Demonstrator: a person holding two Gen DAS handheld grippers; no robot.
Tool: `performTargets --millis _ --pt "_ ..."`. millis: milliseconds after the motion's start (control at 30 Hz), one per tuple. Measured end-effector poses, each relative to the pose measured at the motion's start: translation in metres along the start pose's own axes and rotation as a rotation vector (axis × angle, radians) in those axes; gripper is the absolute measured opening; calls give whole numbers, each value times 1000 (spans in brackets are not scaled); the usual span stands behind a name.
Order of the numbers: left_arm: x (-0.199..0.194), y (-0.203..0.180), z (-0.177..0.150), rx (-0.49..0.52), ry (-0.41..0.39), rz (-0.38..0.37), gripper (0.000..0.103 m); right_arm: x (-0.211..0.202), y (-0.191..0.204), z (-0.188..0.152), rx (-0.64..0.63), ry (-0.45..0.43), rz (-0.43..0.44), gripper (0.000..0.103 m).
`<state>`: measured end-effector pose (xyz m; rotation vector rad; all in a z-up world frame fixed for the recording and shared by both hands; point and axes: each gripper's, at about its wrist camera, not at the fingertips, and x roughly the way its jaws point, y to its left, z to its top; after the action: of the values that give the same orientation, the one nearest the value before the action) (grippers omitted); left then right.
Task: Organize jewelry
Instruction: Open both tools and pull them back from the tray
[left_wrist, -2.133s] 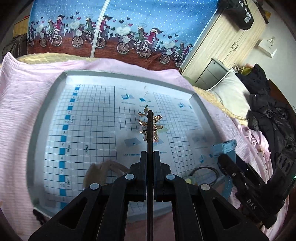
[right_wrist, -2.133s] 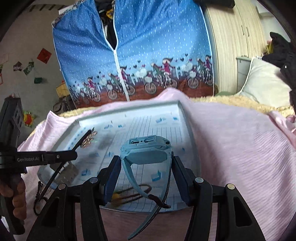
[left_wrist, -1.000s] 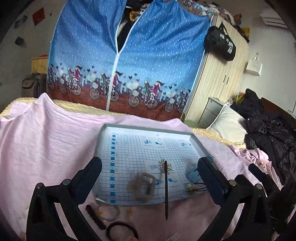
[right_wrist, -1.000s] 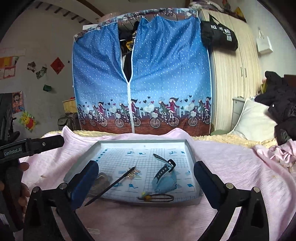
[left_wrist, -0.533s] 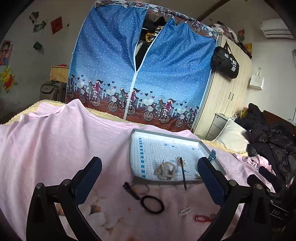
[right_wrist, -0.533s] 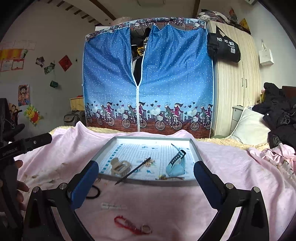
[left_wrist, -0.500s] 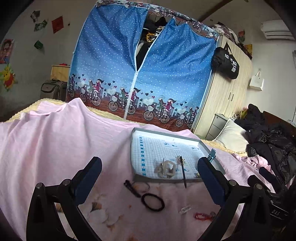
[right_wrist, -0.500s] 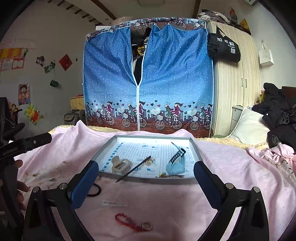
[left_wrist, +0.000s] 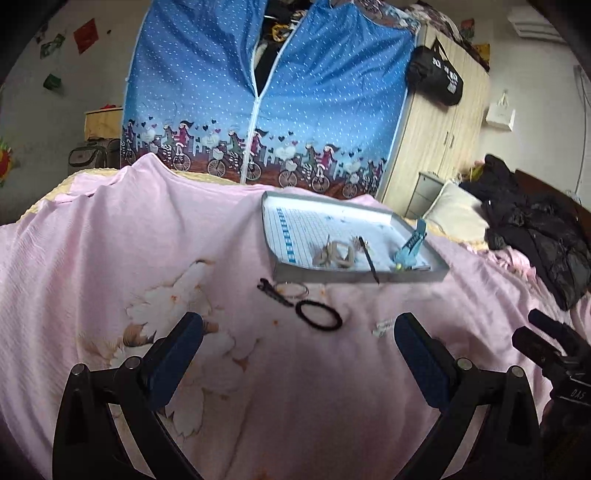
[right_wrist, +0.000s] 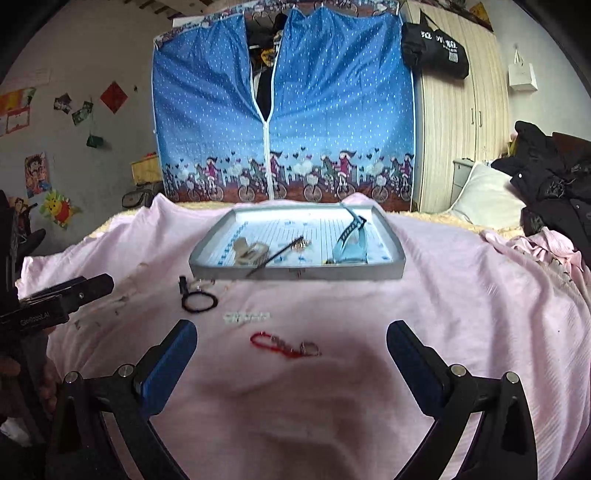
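Both my claws, left gripper (left_wrist: 298, 345) and right gripper (right_wrist: 291, 349), gape wide, holding nothing; the tray (right_wrist: 295, 273) holds hairpin (right_wrist: 275, 254) and blue watch (right_wrist: 350, 243); red bracelet (right_wrist: 284, 344) lies before the tray.

Both claws released: hairpin (right_wrist: 275, 256), blue watch (right_wrist: 349, 243) now in tray (right_wrist: 295, 273); claws withdrawn.

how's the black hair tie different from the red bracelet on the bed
The black hair tie is a plain closed loop; the red bracelet is beaded, stretched in a line, with a metal ring at one end. The hair tie lies nearer the tray. Both rest on the pink sheet, outside the tray.
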<state>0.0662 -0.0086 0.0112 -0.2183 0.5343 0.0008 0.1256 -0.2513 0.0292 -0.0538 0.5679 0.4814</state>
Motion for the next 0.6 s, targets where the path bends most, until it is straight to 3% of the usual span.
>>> performTargets --millis 300,600 --pt "11 -3 -17 57 75 8 101 26 -4 -17 28 141 -8 103" --pt "32 -7 -27 56 207 1 101 36 -18 -17 68 202 4 103"
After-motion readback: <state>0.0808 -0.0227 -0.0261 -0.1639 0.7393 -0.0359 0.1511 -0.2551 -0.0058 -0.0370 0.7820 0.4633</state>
